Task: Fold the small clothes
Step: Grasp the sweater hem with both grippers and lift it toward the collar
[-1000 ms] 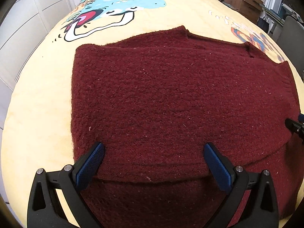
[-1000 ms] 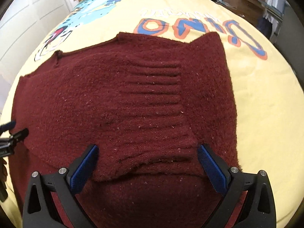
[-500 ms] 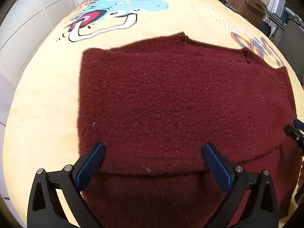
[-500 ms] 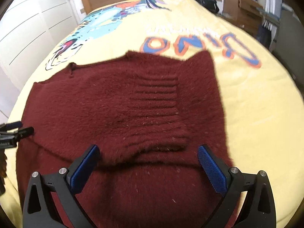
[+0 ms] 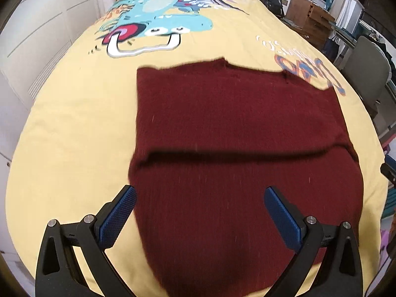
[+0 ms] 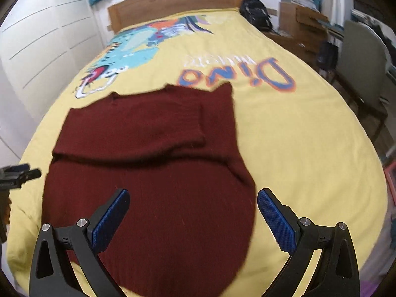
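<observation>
**K:** Left tongs status?

**R:** Spread wide, nothing between the blue pads. They hover over the near part of the maroon sweater, not touching it as far as I can tell. One pad sits over the sweater's left edge, the other over the knit further right.

**K:** Right tongs?

**R:** Same: fully released, empty. Its left pad is above the fabric, its right pad above bare yellow bedspread just past the sweater's right edge. Left tongs' tip shows at the far left of the right wrist view, the right tongs' tip at the far right edge of the left view, so the two are side by side, both aimed toward the wooden headboard.

**K:** Tilt?

**R:** Both pitched down at the bed from above the near edge. No hand visible in either view.

**K:** Sweater position?

**R:** Flat on the bedspread, centred near the foot end, below the dinosaur print and the "Dino" lettering. A folded layer lies across the far part; its lower edge runs left to right as a dark crease. Long axis runs foot to head of the bed, with the near end reaching toward the cameras. In the right view a ribbed panel sits on top near the right side. Frames are slightly blurred, so the finer knit detail is unclear.
</observation>
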Demonstrator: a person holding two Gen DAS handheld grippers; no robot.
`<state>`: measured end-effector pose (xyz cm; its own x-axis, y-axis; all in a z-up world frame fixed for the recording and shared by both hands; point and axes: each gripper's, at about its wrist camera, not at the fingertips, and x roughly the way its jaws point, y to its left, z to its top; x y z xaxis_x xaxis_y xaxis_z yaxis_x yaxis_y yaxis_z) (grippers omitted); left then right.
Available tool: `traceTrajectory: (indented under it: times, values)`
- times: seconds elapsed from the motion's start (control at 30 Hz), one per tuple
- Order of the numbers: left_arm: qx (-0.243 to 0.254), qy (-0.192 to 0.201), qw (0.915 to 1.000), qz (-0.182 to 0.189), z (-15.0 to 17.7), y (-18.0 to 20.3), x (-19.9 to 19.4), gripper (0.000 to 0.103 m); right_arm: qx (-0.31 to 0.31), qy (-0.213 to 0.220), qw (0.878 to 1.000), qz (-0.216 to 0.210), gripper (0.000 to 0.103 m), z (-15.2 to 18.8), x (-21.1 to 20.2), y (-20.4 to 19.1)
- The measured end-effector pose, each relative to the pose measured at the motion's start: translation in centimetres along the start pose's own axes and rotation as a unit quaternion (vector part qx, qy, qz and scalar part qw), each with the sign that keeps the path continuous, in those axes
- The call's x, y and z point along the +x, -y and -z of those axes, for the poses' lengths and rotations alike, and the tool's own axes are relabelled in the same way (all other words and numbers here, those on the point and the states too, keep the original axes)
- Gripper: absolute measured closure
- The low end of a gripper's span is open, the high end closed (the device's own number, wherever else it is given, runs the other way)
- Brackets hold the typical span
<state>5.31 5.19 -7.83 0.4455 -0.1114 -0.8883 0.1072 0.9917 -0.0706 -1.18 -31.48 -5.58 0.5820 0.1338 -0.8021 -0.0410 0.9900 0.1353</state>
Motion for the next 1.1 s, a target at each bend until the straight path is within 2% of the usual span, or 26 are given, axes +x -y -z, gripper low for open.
traceTrajectory:
  times: [0.27,0.4,0.57,0.63,0.7,0.77,0.8,0.83,0.9,0.93,0.97,1.0,1.1]
  values:
    - [-0.019,-0.074,0.9966,-0.03,8.4,-2.5,0.9,0.001,-0.003,-0.075,0.997,0.023,0.0,5.1,1.7,0.7]
    - [-0.033,-0.111,0.9931,-0.022,11.6,-3.1,2.4,0.001,0.014,-0.134,0.991,0.016,0.001,7.1,4.0,1.4]
    - [-0.027,-0.13,0.9912,-0.003,12.0,-2.0,3.6,0.002,0.02,-0.184,0.983,-0.002,0.005,8.5,5.9,1.2]
    - [-0.019,-0.141,0.9897,0.005,11.8,-1.4,4.3,0.004,0.015,-0.206,0.978,-0.007,0.01,8.9,6.7,1.0]
    - [-0.011,-0.157,0.9875,0.005,11.8,-0.8,5.0,0.021,0.011,-0.219,0.975,-0.013,0.013,9.2,7.1,0.9]
    - [-0.002,-0.164,0.9865,0.008,11.9,-0.3,5.4,0.028,0.008,-0.231,0.973,-0.016,0.024,9.5,7.3,0.8]
    - [0.0,-0.162,0.9867,0.012,11.9,0.0,5.3,0.035,0.008,-0.234,0.972,-0.015,0.04,9.6,7.4,0.8]
    - [0.0,-0.163,0.9865,0.019,11.8,0.2,5.2,0.039,0.012,-0.237,0.971,-0.018,0.062,9.6,7.3,1.0]
    - [-0.001,-0.163,0.9863,0.029,11.6,0.3,5.1,0.066,0.027,-0.239,0.97,-0.035,0.083,9.7,7.1,1.4]
    - [-0.001,-0.163,0.9859,0.037,11.4,0.5,4.9,0.073,0.032,-0.238,0.97,-0.041,0.086,9.7,6.8,1.6]
    - [0.0,-0.165,0.9852,0.046,11.3,0.7,4.8,0.087,0.031,-0.237,0.97,-0.043,0.088,9.6,6.5,1.6]
    - [0.001,-0.166,0.9848,0.052,11.2,0.8,4.7,0.092,0.029,-0.234,0.971,-0.045,0.09,9.5,6.2,1.6]
    - [0.015,-0.155,0.9863,0.054,10.5,1.7,3.9,0.094,0.025,-0.213,0.975,-0.054,0.091,8.3,4.4,1.6]
